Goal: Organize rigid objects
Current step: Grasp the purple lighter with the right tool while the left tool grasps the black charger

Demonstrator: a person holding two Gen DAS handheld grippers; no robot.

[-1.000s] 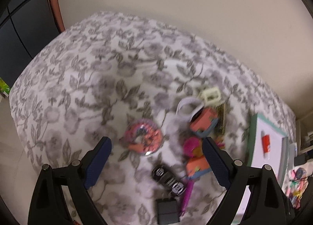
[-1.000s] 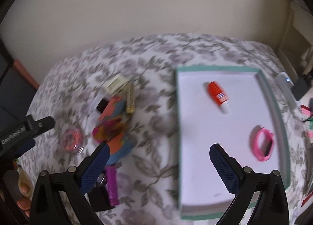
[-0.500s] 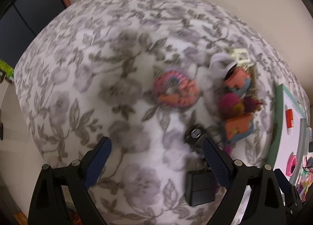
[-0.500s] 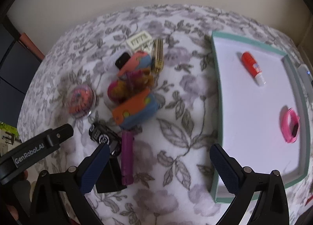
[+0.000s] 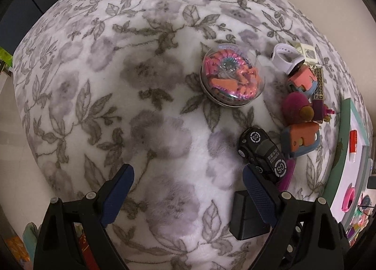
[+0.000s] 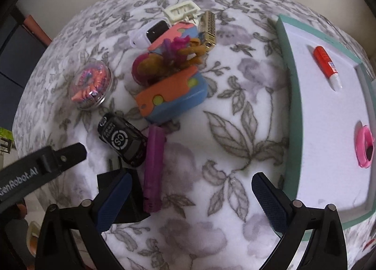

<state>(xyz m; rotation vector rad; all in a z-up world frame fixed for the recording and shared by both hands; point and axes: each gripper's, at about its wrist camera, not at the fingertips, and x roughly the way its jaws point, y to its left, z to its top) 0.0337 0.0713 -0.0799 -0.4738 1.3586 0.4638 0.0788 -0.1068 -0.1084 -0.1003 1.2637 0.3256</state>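
Both grippers, left (image 5: 188,187) and right (image 6: 191,196), gape wide and empty over the toy pile—car (image 6: 122,142) at ten o'clock of the right one, tray (image 6: 290,96) at two—so a grab may snag neighbours.

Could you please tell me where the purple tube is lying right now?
In the right wrist view, the purple tube lies on the floral cloth lower left of centre, beside the black toy car and just below the orange-and-blue toy.
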